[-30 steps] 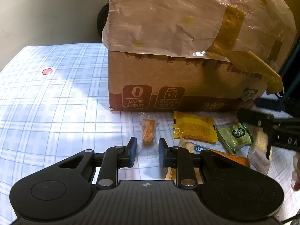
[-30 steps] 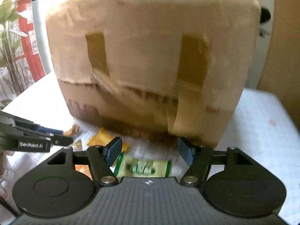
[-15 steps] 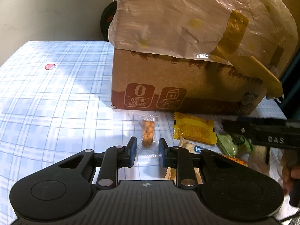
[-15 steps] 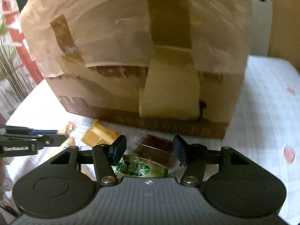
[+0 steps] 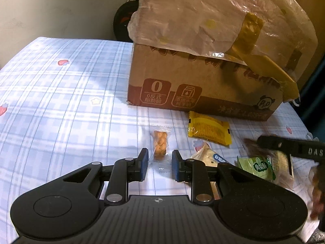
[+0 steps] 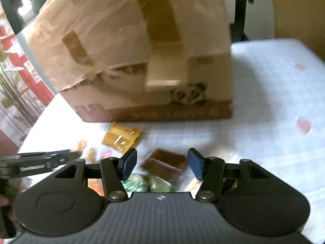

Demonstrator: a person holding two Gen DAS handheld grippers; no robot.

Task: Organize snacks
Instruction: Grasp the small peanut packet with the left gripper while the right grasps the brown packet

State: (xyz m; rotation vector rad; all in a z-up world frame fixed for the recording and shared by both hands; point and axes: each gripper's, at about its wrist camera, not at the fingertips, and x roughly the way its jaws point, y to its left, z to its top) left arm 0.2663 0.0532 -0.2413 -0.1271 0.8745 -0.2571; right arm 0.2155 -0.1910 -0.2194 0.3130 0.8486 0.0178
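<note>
The left gripper [image 5: 158,162] hovers low over the checked tabletop [image 5: 61,105] with its fingers [image 5: 143,163] released, a clear-wrapped twisted snack [image 5: 160,145] lying between the tips but not gripped. Just right of it lie a yellow snack packet [image 5: 209,130], a white packet [image 5: 211,156] and a green packet [image 5: 256,165], all in front of the cardboard box [image 5: 203,85] draped in plastic sheet [image 5: 203,14]. The right gripper [image 6: 161,165] has its fingers [image 6: 196,165] spread wide, grasping nothing, above a brown packet [image 6: 164,165] that rests on the tabletop; the right wrist view is blurred. The yellow packet lies near the box base there, well apart from those fingers
</note>
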